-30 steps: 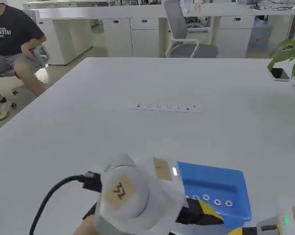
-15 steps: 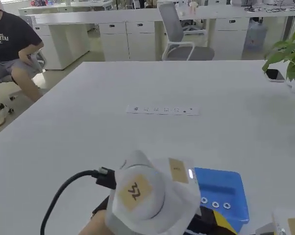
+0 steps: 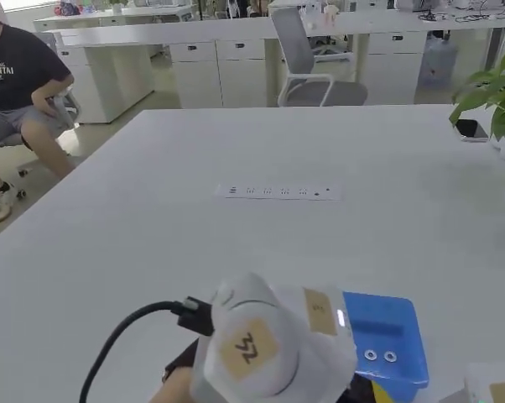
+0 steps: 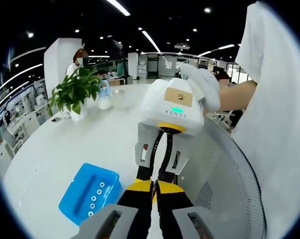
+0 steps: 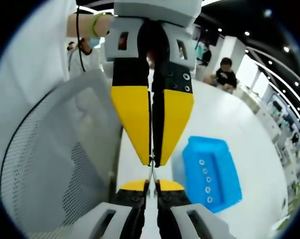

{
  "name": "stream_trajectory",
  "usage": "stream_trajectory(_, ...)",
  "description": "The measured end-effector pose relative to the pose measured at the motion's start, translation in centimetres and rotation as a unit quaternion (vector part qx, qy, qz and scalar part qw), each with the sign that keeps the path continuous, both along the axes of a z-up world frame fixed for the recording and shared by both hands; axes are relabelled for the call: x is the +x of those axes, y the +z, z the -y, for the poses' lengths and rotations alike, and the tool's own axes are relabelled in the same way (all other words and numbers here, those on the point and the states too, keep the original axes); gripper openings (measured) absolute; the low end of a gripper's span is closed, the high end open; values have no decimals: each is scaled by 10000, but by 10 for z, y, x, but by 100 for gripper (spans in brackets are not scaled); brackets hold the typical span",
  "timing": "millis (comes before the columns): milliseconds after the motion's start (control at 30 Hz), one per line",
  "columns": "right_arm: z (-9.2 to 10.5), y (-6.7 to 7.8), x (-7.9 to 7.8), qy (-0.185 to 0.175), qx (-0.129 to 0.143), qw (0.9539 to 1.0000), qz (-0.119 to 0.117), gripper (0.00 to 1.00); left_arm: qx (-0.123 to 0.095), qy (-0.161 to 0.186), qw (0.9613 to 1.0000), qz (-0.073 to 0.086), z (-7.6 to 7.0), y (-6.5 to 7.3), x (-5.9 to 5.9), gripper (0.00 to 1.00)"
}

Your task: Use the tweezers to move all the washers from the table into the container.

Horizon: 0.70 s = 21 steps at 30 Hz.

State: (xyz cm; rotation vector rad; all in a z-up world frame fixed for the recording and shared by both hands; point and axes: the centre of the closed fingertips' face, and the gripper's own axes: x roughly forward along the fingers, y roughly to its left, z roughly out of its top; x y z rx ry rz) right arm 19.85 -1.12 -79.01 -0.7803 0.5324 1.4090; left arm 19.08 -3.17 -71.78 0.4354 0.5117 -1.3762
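The blue container (image 3: 393,329) sits at the near edge of the white table (image 3: 261,235), with several washers (image 3: 380,356) in a row in it. The left gripper's white body (image 3: 269,348) hides the container's left part. The container (image 4: 89,191) and its washers (image 4: 96,196) also lie left of the left gripper (image 4: 153,188), which meets the right gripper tip to tip. Both stand shut. A thin metal sliver, apparently the tweezers (image 5: 151,172), runs from the left gripper's yellow fingers (image 5: 135,119) into my right gripper (image 5: 151,188). The same container (image 5: 210,172) lies just right of them.
A power strip (image 3: 278,191) lies in the table's middle. A plant (image 3: 496,92) and a phone (image 3: 469,128) are at the far right edge. A person (image 3: 18,75) sits at the far left. An office chair (image 3: 307,59) and desks stand beyond the table. A mesh chair back (image 5: 55,164) is close by.
The left gripper's body has drifted right across the container and now hides more of it and of the washers. The head camera has also shifted. Both grippers stay together.
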Motion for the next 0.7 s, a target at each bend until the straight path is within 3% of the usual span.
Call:
stream_trajectory(67,1,-3,2,-65,4,10000,-23,4,76,38,10000,41,-3,-3,3,0)
stream_trajectory(133,3,-7,3,-108,-7,9999,-16,4,229,66,9997,-28,-8,-10,4,0)
stream_trajectory(267,5,-16,1,-225,58,9995,-217,4,477,74,9988,-85,-16,-23,6,0)
stream_trajectory(533,2,-35,11,-307,-63,9990,-327,5,780,171,9966,-209,-30,-49,14,0)
stream_trajectory(700,-2,-41,13,-283,-86,9989,-361,6,888,228,9954,-290,-39,-59,17,0)
